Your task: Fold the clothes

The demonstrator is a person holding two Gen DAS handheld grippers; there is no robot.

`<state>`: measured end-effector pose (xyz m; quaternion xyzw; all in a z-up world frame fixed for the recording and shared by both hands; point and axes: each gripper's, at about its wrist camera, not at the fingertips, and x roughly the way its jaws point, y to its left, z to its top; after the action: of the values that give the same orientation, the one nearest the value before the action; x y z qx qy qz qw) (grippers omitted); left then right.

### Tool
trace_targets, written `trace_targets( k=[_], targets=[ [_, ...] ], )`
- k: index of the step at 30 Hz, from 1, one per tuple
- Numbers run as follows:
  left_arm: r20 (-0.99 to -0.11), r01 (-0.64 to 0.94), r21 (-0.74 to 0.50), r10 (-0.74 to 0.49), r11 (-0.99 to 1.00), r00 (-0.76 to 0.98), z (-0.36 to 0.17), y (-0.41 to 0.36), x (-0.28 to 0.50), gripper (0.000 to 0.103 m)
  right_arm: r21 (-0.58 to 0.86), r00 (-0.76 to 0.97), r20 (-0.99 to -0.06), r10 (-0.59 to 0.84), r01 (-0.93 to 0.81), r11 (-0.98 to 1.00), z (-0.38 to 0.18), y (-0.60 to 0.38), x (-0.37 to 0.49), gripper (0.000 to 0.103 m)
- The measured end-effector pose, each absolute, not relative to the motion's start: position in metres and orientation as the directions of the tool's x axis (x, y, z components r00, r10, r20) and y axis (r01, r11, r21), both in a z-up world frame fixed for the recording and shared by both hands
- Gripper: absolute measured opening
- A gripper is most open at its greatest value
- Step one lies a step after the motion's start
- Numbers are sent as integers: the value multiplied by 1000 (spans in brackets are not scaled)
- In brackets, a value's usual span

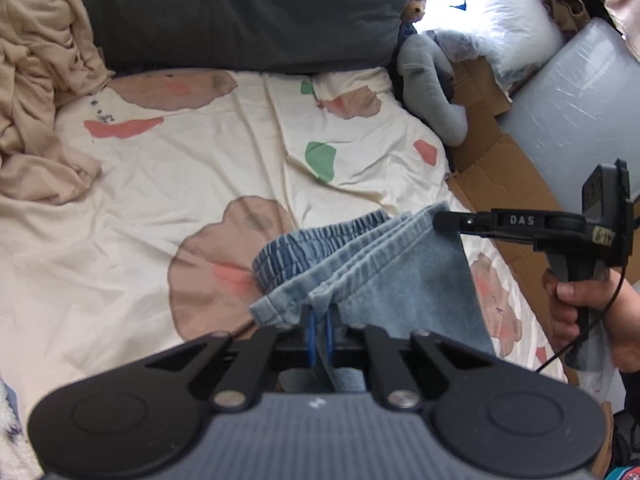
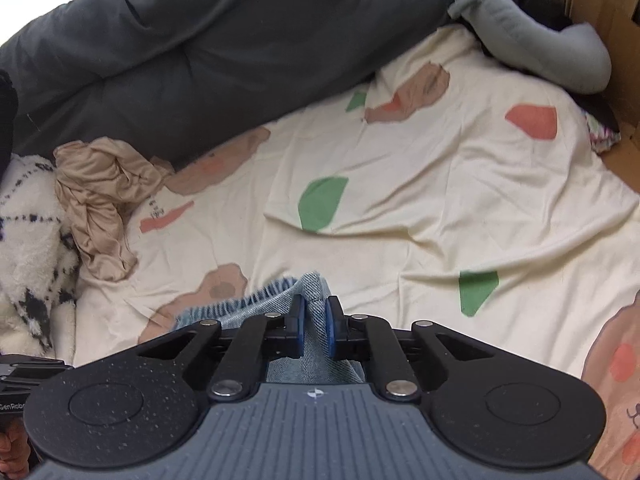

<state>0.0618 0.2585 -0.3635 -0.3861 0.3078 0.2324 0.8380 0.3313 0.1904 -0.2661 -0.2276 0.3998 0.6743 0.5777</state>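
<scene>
A light blue denim garment (image 1: 372,264) with an elastic waistband hangs between both grippers above the bed. My left gripper (image 1: 319,320) is shut on its near hem edge. My right gripper (image 1: 440,218) comes in from the right, shut on the far corner of the same denim. In the right wrist view the right gripper (image 2: 315,312) pinches a fold of the denim (image 2: 312,292) between its blue pads (image 2: 298,320). A crumpled beige garment (image 1: 40,92) lies at the left of the bed; it also shows in the right wrist view (image 2: 100,196).
The bed has a cream sheet (image 1: 180,168) with pink, brown and green patches. A dark grey duvet (image 1: 240,12) lies at the back. A grey cushion (image 1: 428,80), cardboard (image 1: 500,168) and a white pillow (image 1: 500,12) are at the right. A fluffy white blanket (image 2: 28,248) is at the left.
</scene>
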Motion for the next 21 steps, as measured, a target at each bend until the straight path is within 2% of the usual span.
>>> trace_targets(
  k=[5,7,9,11,12,14,16,17,19,21],
  targets=[
    [-710,-648,-494,162,579,686,-381,263,65,6,262,-222,-786,577,-965,-15,-279,199,329,10],
    [-717,-657,-490,164,573,677,-388,264,64,7,271,-227,-789,571,-963,-9,-286,201,330,14],
    [-727,-669,-491,161,558,668,-393,265,62,13,272,-235,-784,575,-962,-22,-288,200,331,19],
    [-735,-679,-492,157,546,659,-395,266,59,34,276,-248,-779,576,-960,-41,-289,198,333,32],
    [-733,-675,-498,152,545,663,-396,267,58,38,281,-259,-777,574,-958,-53,-290,197,334,41],
    [-724,-661,-517,133,543,676,-399,268,58,55,286,-280,-780,560,-955,-80,-294,198,336,43],
    [-716,-645,-534,112,547,689,-405,269,60,62,299,-307,-785,538,-949,-106,-299,200,336,43],
    [-710,-635,-543,103,550,696,-408,269,62,62,307,-320,-783,533,-945,-117,-302,202,335,44],
    [-693,-619,-566,92,545,715,-416,272,64,62,324,-346,-776,528,-936,-138,-307,205,335,53],
    [-672,-604,-593,86,532,736,-423,275,66,60,358,-377,-759,531,-923,-143,-313,207,337,54]
  ],
)
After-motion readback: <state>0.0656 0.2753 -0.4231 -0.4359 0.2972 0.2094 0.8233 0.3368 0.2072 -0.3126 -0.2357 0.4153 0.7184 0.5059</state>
